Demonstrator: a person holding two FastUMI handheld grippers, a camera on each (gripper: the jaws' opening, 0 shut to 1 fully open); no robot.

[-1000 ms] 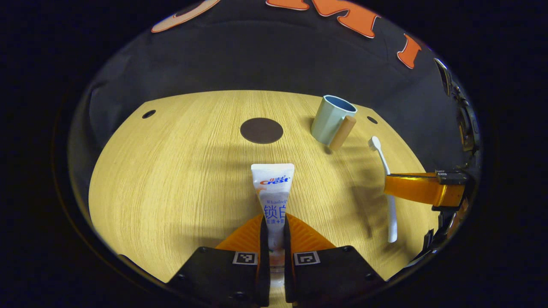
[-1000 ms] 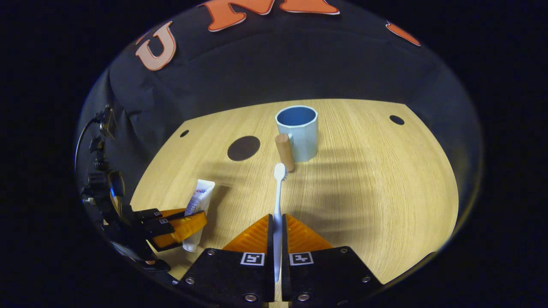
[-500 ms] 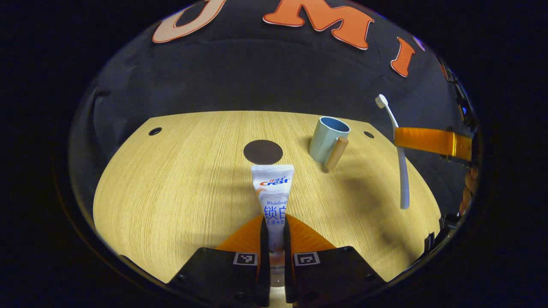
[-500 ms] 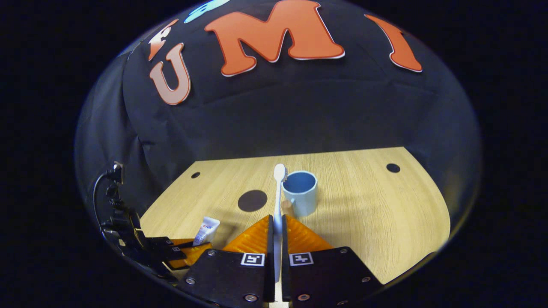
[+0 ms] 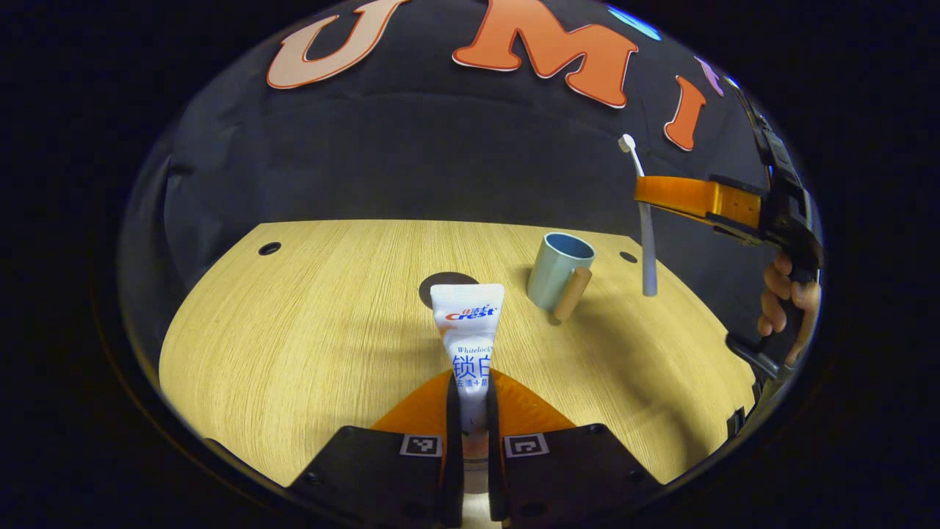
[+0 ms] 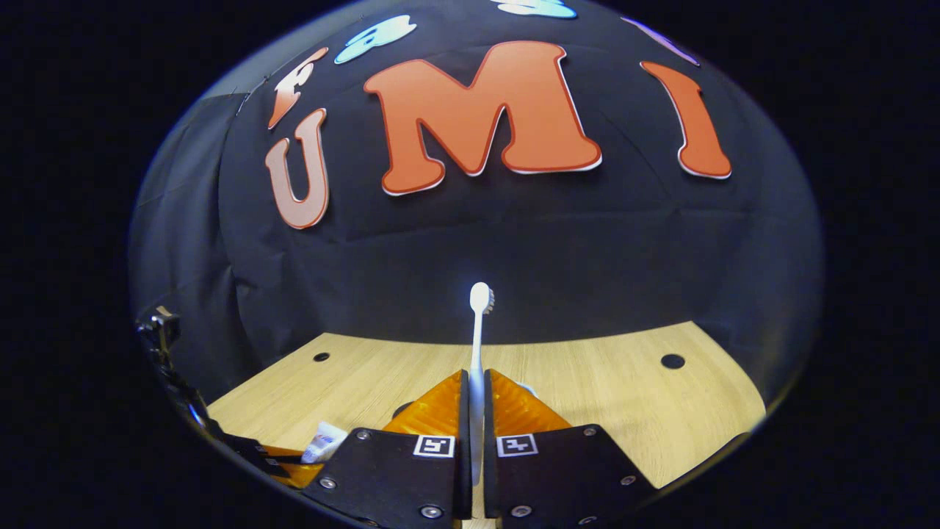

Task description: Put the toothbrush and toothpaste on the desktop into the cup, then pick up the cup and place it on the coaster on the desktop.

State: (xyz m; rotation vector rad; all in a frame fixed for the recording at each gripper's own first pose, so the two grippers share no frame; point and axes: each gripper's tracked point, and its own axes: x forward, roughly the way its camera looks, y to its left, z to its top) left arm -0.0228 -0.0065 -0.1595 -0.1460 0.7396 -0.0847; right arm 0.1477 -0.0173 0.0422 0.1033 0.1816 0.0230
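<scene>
Left gripper (image 5: 468,400) fingers clamped on toothpaste (image 5: 468,330) above desk (image 5: 294,330); right gripper (image 6: 476,397) fingers clamped on upright toothbrush (image 6: 478,330), beside cup (image 5: 559,270), near coaster (image 5: 440,280).

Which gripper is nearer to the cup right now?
Probably right. The right gripper holds the toothbrush up in the air just beside the cup; the left gripper holds the toothpaste farther back, low over the desktop.
</scene>
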